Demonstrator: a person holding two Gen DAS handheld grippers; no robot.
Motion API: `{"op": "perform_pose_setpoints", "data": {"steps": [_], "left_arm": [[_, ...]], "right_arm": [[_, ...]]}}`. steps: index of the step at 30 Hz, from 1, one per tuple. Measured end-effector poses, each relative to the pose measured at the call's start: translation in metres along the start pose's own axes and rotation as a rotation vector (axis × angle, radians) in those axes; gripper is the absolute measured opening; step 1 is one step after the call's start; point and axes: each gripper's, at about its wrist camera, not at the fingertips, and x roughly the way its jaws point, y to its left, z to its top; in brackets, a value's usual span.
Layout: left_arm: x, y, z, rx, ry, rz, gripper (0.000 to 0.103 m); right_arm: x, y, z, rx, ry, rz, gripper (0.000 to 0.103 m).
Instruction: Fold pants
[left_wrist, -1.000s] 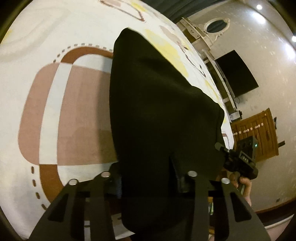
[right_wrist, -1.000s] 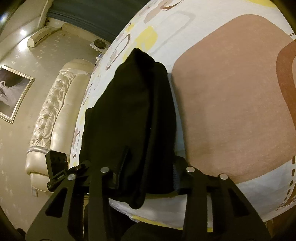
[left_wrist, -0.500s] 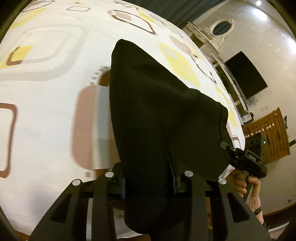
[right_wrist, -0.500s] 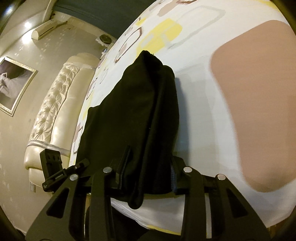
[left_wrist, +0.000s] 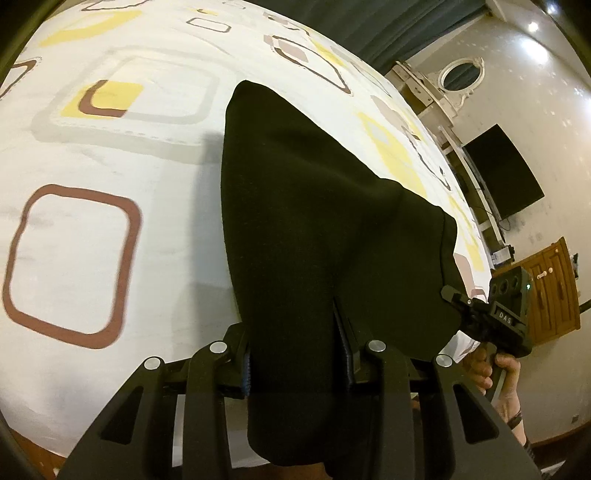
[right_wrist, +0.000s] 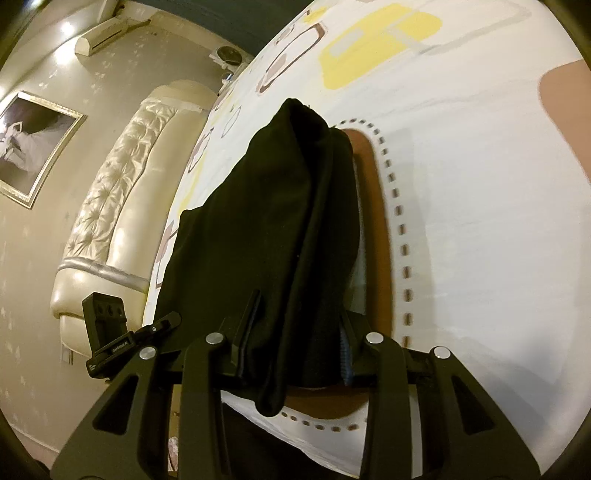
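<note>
Black pants (left_wrist: 317, 229) stretch between both grippers above a patterned bed sheet (left_wrist: 110, 155). My left gripper (left_wrist: 295, 354) is shut on one end of the cloth, which drapes over and hides the fingertips. In the right wrist view the same pants (right_wrist: 273, 236) bunch into thick folds, and my right gripper (right_wrist: 295, 339) is shut on them. The far end of the cloth rests on the sheet. The right gripper's body (left_wrist: 498, 317) shows at the right in the left wrist view, held by a hand (left_wrist: 495, 373). The left gripper's body (right_wrist: 122, 332) shows at the left in the right wrist view.
A white sheet with brown and yellow squares covers the bed (right_wrist: 480, 184). A tufted cream headboard (right_wrist: 122, 192) and a framed picture (right_wrist: 33, 147) stand to the left. A dark screen (left_wrist: 506, 170), a wooden cabinet (left_wrist: 550, 291) and a dresser with oval mirror (left_wrist: 458, 77) lie beyond the bed's right edge.
Both grippers have carried the pants across the bed: the large pink patch has slid out of view, and other squares of the sheet pattern now lie beneath the cloth. Both grips are unchanged.
</note>
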Motion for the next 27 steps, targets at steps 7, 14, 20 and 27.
{"op": "perform_pose_setpoints", "data": {"steps": [7,14,20,27], "left_arm": [[0.002,0.005,-0.004,-0.016,-0.009,-0.027,0.036],[0.001,0.007,-0.004,-0.016,-0.011,-0.042,0.037],[-0.002,0.010,-0.005,0.000,-0.016,-0.054,0.045],[-0.028,0.025,-0.002,0.004,-0.097,-0.121,0.080]], "right_arm": [[0.010,0.007,0.000,0.012,0.001,0.018,0.035],[0.011,0.004,-0.004,0.027,-0.013,0.036,0.035],[0.008,0.000,-0.004,0.029,-0.016,0.054,0.041],[-0.009,-0.007,0.001,0.046,-0.053,0.097,0.061]]}}
